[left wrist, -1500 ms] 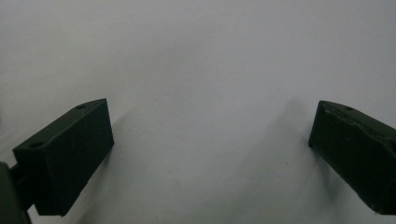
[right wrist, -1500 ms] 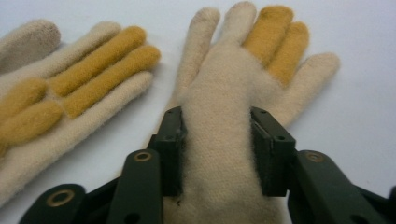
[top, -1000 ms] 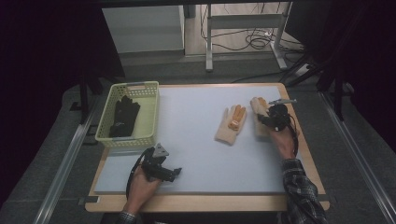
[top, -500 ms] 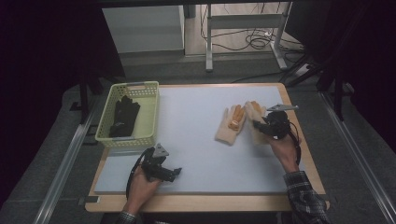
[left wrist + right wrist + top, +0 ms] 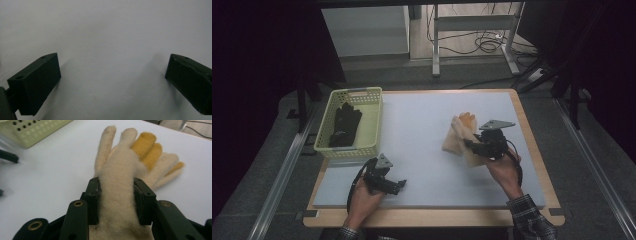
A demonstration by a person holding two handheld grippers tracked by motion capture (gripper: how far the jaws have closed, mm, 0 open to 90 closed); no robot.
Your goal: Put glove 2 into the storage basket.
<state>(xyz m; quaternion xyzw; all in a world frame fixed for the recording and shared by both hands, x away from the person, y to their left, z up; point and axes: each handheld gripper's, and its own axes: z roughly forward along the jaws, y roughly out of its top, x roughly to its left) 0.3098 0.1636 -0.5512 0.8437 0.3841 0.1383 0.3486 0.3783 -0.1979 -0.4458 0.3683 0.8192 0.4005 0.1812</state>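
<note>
Right tongs (image 5: 117, 202) pinching cream glove (image 5: 120, 182)

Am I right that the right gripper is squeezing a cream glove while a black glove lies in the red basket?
Nearly. The basket is pale yellow-green, not red, as the high view shows. The rest holds: the right gripper is shut on the cream glove, and the black glove lies in that basket.

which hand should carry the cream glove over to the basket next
Right, probably. The right tongs are already shut on the cream glove, jaws pinching its cuff. The left tongs are open over bare mat with nothing between them, though they sit nearer the basket, so they could receive it.
</note>
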